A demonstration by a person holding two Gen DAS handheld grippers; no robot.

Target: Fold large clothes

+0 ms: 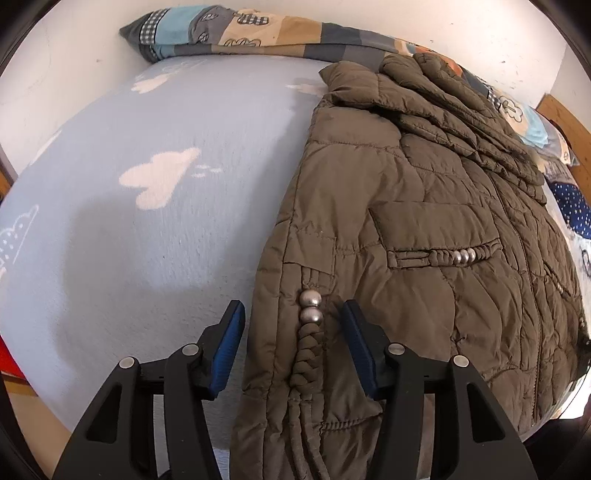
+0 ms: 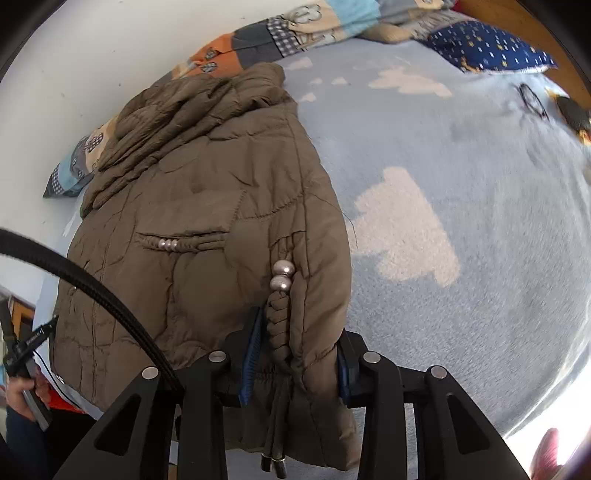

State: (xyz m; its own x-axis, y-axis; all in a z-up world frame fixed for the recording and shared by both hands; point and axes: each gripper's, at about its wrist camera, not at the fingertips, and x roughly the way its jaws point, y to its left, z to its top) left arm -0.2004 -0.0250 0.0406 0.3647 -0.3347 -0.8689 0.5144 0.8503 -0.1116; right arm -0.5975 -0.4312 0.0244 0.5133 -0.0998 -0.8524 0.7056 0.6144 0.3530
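A pale blue blanket with white cloud shapes covers the bed and fills most of both views. Along the white wall at its far edge lies a patchwork pillow in blue, grey and tan. In the right wrist view a dark blue pillow with small light marks sits at the far corner of the bed.

On the blanket lies the olive quilted jacket, folded lengthwise into a long narrow shape, its bunched upper part reaching the patchwork pillow. The near hem hangs towards the bed's front edge.

The left gripper stands with its jaws apart over the jacket's left edge. The fabric lies between the blue pads, but neither pad presses on it; the left pad is over bare blanket, just beside the edge.

The right gripper straddles the jacket's right edge at the hem. Its jaws are partly apart with the thick fabric bulging between them; whether the pads actually pinch it I cannot tell.

A braided cord with two silver beads runs down each side of the jacket between the fingers.

A black cable arcs across the right view's left side.
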